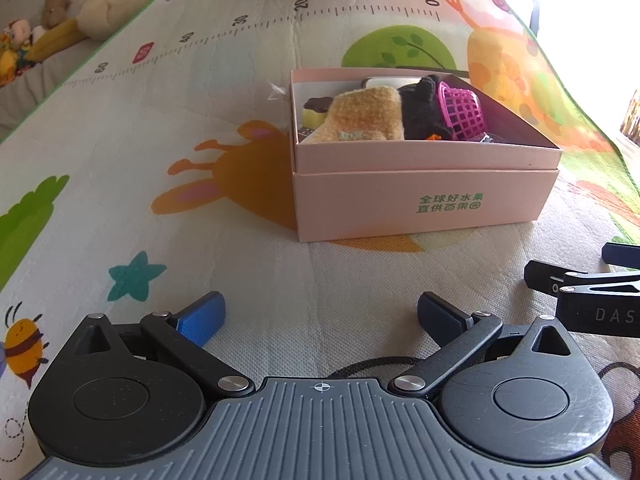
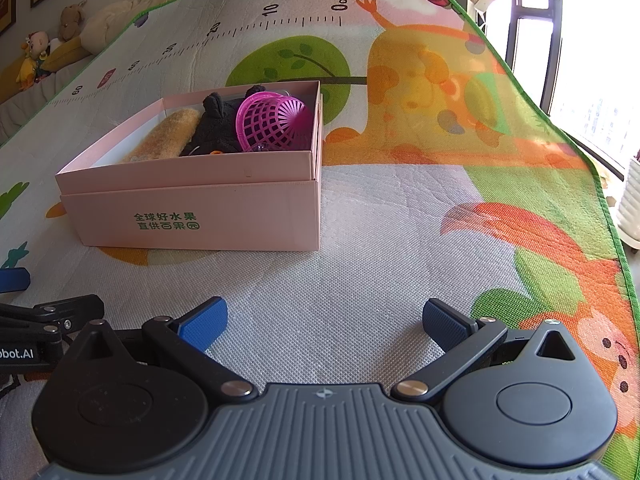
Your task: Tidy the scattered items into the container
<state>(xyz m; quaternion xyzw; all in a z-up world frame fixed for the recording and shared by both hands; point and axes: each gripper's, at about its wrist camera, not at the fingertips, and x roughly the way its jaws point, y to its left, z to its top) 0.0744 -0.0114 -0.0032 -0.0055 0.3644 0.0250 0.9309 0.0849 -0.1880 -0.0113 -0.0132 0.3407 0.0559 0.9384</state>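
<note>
Left wrist view
Left gripper (image 1: pixel 320 318): spread wide, nothing between the blue pads; low over the play mat (image 1: pixel 120 152), near edge of scene.
Pink box (image 1: pixel 424 204): far of the gripper, slightly right; open top, inner tray seated in outer sleeve.
Contents: tan plush (image 1: pixel 364 116) at left, black plush (image 1: pixel 424 112) centre, pink mesh basket (image 1: pixel 464 112) right, small yellow-and-brown piece (image 1: pixel 314 114) far left corner.
Right gripper (image 1: pixel 588 292): partly visible at right edge, just beside the left one.
Loose items on mat: none visible in this view.

Right wrist view
Right gripper (image 2: pixel 324 320): spread wide, empty; low over the mat (image 2: pixel 360 280).
Pink box (image 2: pixel 200 216): far and left of the gripper.
Contents: tan plush (image 2: pixel 168 138), black plush (image 2: pixel 212 128), pink mesh basket (image 2: pixel 272 122) tipped on its side against the right wall.
Left gripper (image 2: pixel 48 316): partly visible at left edge.

Handling judgement
Plush items: likely light, soft, compressible; pinch mid-body.
Mesh basket: likely light, thin plastic, springy; take by the rim, gentle squeeze.
Box: cardboard, likely light, slides easily; grip a wall edge only if moving.
Task status: appears near complete.
</note>
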